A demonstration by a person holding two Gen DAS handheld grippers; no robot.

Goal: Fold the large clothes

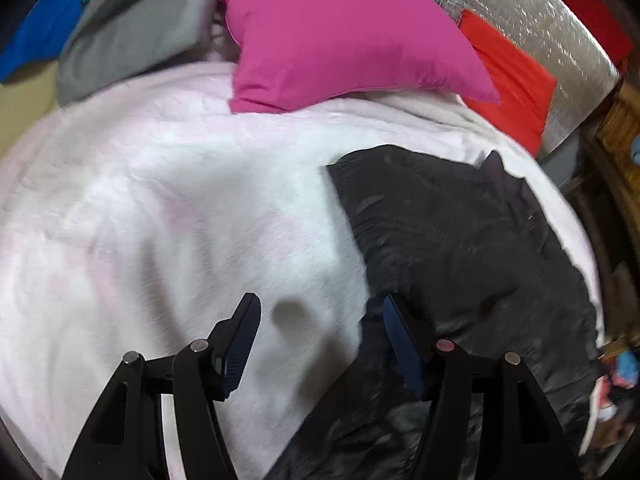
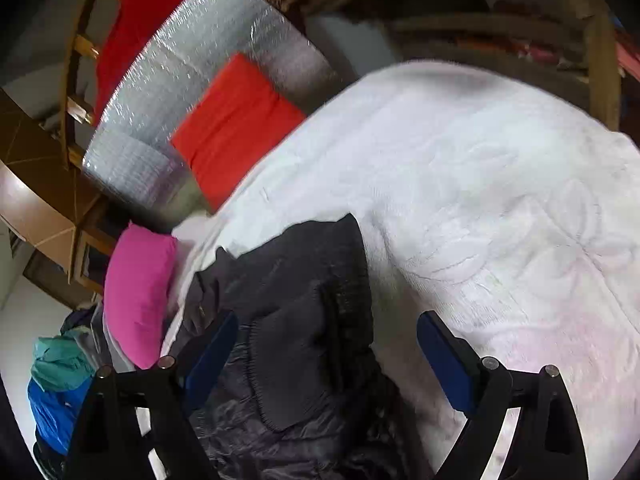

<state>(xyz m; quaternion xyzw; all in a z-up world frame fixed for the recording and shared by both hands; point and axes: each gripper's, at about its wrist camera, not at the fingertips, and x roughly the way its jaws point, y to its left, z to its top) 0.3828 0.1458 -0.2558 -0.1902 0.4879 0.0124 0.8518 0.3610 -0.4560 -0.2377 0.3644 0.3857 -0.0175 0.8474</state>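
One black jacket (image 1: 460, 240), one pink pillow (image 1: 340, 32), two red cushions (image 1: 512, 80).

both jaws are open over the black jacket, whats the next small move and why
Probably lower the right gripper and close on the black jacket beneath it. Its jaws stand open and empty, the jacket lies rumpled on the white blanket, and the left gripper holds nothing.

Ahead of the tool, the jacket (image 1: 460, 232) was black, with a dull shine. The blanket (image 1: 180, 200) under it was white with faint pink patches and a raised leaf pattern. Farther ahead, one pillow (image 1: 340, 32) was magenta, another (image 1: 516, 80) red-orange, against a silver quilted foil sheet (image 1: 532, 16). The gripper pads (image 2: 444, 360) were blue.
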